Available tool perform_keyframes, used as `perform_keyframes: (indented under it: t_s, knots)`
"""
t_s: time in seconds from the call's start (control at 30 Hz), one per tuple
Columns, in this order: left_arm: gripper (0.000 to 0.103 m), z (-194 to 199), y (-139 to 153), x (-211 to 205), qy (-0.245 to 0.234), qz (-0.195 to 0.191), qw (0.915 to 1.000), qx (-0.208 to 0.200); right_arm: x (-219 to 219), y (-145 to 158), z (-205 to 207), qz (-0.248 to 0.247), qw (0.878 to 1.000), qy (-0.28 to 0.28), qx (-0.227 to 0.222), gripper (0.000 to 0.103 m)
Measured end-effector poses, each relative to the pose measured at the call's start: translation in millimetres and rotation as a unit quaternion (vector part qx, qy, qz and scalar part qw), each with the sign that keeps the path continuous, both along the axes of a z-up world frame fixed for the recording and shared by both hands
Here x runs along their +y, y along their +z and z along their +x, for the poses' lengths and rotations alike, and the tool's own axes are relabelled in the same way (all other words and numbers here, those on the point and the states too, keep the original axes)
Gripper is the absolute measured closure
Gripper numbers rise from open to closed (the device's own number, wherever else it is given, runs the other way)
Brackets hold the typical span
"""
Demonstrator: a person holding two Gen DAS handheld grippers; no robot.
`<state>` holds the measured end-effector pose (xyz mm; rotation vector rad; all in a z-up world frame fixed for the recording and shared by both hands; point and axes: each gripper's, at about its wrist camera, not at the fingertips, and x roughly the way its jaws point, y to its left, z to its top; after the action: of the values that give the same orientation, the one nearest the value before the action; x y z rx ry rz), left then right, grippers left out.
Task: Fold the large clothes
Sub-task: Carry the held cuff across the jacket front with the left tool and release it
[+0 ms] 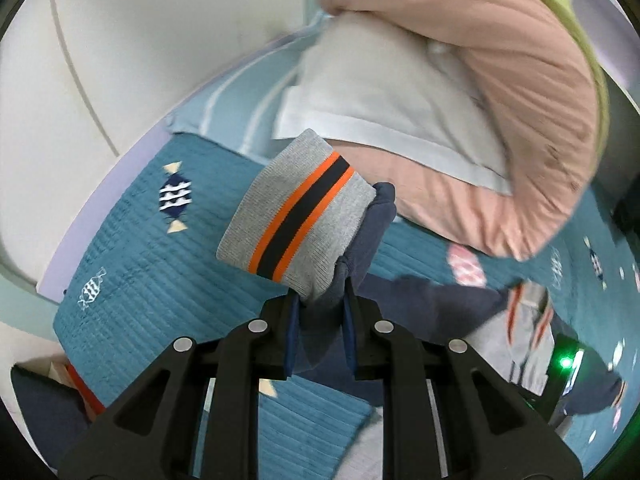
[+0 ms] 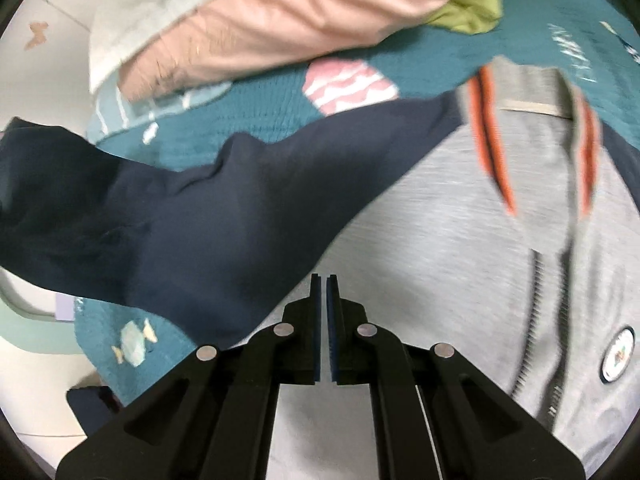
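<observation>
A grey zip jacket [image 2: 460, 240] with navy sleeves lies on a teal quilted bedspread [image 2: 248, 120]. My left gripper [image 1: 320, 300] is shut on the end of one navy sleeve, and its grey cuff [image 1: 296, 216] with orange and navy stripes stands up above the fingers, lifted off the bed. In the right wrist view the navy sleeve [image 2: 200, 220] stretches away to the left. My right gripper [image 2: 324, 280] hangs shut over the jacket's grey front with nothing between its pads. The jacket's striped collar [image 2: 532, 120] and zip [image 2: 536, 320] show at the right.
A pile of pink [image 1: 500, 100], white [image 1: 380, 92] and light green [image 2: 468, 8] clothes lies at the far side of the bed. A pale blue striped cloth [image 1: 240, 96] sits beside it. The bed's edge and a light floor [image 1: 120, 40] are at the left.
</observation>
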<state>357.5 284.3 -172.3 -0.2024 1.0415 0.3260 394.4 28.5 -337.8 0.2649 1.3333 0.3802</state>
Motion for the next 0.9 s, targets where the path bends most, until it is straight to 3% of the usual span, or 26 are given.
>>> perform_keyframes:
  t_s: [0.47, 0.57, 0.67, 0.9]
  knots:
    - [0.085, -14, -12, -164, -0.092, 0.031, 0.9951, 0.02, -117, 69, -71, 0.007, 0.995, -0.084, -0.05, 0.1]
    - [0.086, -16, -17, -198, -0.104, 0.057, 0.9927, 0.02, -146, 78, -86, -0.001, 0.993, -0.1, -0.057, 0.1]
    - [0.086, -18, -24, -229, -0.12, 0.047, 0.9913, 0.025, -174, 81, -98, -0.004, 0.992, -0.117, -0.056, 0.1]
    - [0.086, -16, -47, -317, -0.159, 0.091, 0.9824, 0.034, -245, 73, -125, -0.006, 0.987, -0.158, -0.042, 0.1]
